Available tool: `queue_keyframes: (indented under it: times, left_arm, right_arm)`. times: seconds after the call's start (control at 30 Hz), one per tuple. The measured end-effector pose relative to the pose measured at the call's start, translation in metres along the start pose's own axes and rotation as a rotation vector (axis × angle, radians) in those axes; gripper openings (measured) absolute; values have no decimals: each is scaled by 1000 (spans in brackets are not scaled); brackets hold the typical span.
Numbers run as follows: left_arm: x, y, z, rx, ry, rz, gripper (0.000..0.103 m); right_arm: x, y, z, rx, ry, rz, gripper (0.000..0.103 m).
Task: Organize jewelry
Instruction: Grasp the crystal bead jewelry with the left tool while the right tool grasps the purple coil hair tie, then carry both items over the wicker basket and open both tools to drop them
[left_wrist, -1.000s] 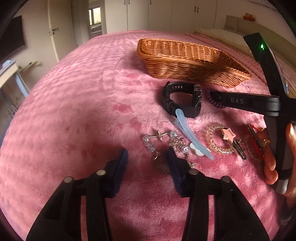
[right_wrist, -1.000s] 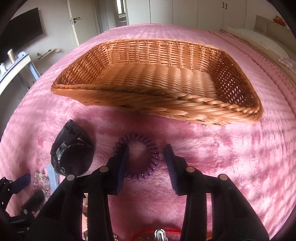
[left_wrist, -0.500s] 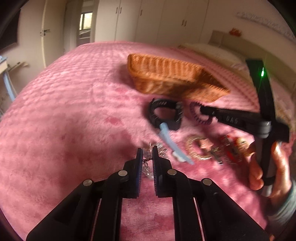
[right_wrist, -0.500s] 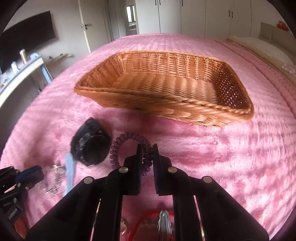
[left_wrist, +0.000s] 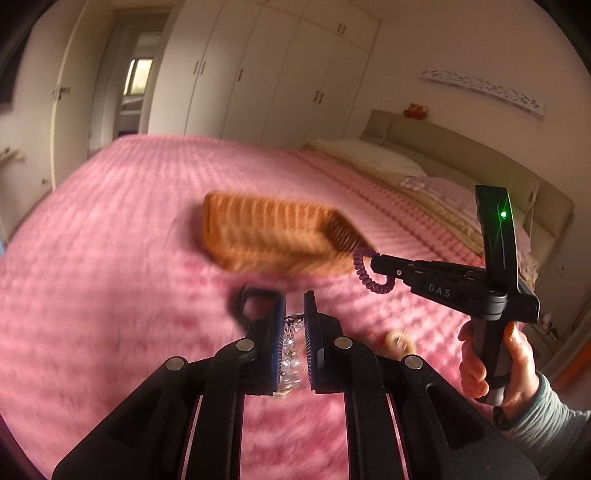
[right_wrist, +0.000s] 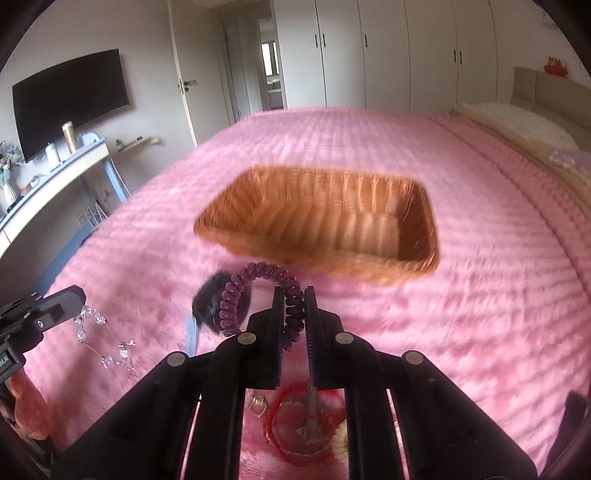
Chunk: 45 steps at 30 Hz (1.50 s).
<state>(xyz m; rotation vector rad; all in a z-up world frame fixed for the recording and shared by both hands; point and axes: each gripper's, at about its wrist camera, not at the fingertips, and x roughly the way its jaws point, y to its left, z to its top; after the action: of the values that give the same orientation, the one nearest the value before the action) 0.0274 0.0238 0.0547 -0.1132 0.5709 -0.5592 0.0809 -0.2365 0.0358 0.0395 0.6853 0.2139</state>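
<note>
Wicker basket (right_wrist: 321, 221) on the bedspread (right_wrist: 480, 295), watch (right_wrist: 208, 302) just before its near-left corner. Coil hair tie (right_wrist: 258, 291) above the bedspread, before the basket. Bead necklace (right_wrist: 107, 343) hanging further left.

Purple spiral hair tie (right_wrist: 258, 295) pinched in right tool (right_wrist: 294, 314), loop arching up-left, clear of the bed (right_wrist: 480, 295). Crystal bead chain (right_wrist: 103, 339) dangling from left tool (left_wrist: 294, 314) — glittery, limp. Wicker basket (right_wrist: 424, 221) mid-bed, empty, blurred. Black watch (right_wrist: 210, 299), blue clip (right_wrist: 190, 332), red cord bracelet (right_wrist: 280, 417) lying nearer the bed's close edge.
</note>
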Motion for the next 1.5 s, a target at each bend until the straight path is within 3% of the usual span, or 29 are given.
queue_keyframes:
  times: [0.23, 0.4, 0.63, 0.8, 1.03, 1.1, 1.17, 1.27, 1.43, 1.5]
  left_arm:
    - [35, -27, 76, 91, -43, 8, 9]
    - [103, -29, 114, 111, -28, 34, 9]
    - [202, -4, 117, 63, 78, 69, 9]
    - [232, 19, 106, 14, 137, 89, 9]
    - [239, 34, 94, -7, 184, 120, 10]
    - [233, 37, 94, -17, 187, 103, 19]
    - [222, 36, 94, -13, 164, 110, 46]
    - [199, 30, 94, -9, 132, 103, 46]
    - [143, 22, 91, -13, 69, 98, 47]
    - [118, 19, 87, -21, 44, 96, 47]
  right_arm:
    - [16, -29, 56, 7, -30, -54, 9]
    - [68, -55, 75, 37, 30, -78, 9]
    - [137, -71, 70, 51, 145, -80, 9]
    - [162, -74, 65, 48, 193, -86, 9]
    - [175, -75, 60, 65, 225, -90, 10]
    - [174, -76, 60, 71, 231, -75, 11]
    - [166, -77, 61, 69, 218, -95, 17]
    - [147, -78, 61, 75, 187, -86, 28]
    - [104, -70, 60, 73, 138, -48, 30]
    - [81, -66, 57, 70, 113, -28, 37]
